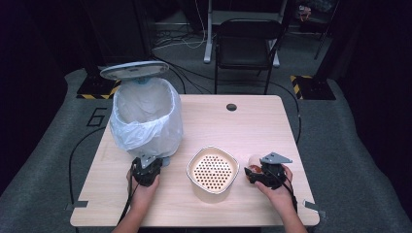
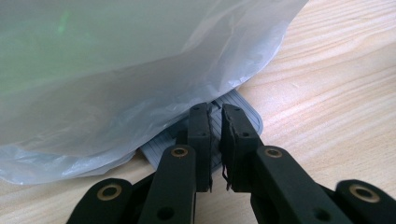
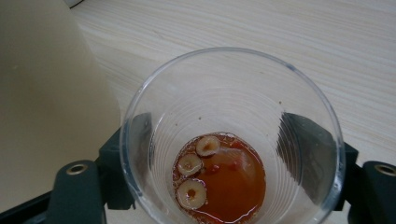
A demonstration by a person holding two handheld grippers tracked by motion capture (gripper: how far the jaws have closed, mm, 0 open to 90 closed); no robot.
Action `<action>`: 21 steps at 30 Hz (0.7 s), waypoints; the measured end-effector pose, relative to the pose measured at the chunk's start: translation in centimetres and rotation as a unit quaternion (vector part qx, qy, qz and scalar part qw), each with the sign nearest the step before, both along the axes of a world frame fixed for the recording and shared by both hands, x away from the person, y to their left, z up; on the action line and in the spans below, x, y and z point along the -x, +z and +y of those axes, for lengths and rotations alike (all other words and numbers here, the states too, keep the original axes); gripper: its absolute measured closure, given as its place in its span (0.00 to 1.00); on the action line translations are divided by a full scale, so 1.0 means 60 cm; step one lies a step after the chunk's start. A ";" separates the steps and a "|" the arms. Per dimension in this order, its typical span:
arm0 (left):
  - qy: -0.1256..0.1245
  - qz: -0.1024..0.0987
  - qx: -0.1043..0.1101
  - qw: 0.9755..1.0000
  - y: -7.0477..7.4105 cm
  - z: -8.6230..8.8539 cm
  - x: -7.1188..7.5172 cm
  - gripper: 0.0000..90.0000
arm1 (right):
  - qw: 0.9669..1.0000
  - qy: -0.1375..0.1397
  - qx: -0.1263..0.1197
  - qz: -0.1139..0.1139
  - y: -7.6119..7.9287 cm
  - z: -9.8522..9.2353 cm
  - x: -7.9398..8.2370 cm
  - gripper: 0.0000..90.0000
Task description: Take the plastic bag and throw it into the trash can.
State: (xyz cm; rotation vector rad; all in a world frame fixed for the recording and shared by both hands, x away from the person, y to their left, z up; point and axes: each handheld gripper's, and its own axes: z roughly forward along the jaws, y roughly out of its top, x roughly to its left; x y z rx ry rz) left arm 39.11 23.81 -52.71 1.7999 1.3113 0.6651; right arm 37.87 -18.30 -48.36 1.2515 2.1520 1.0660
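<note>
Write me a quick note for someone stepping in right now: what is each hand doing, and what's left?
Left gripper: shut, pressing the bin's pedal; lid is up.
Right gripper: jaws on either side of the clear cup, which holds reddish liquid and a few round slices.
Strainer bowl sits between the hands, looking empty.
Done: bin opened, cup reached.
Left, probably: pour the cup through the strainer, bin the solids.

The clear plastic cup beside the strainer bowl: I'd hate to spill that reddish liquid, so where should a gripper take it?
Grip the clear plastic cup low on its ribbed wall, from the side, one jaw on each flank, as the right gripper stands around it. It stands upright with liquid and slices at the bottom, and its thin wall would buckle near the rim.
</note>
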 end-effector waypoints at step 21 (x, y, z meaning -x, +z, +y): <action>0.000 0.000 0.000 1.000 0.000 0.000 0.000 0.92 | 0.999 0.034 0.000 -0.017 0.043 0.004 -0.027 0.40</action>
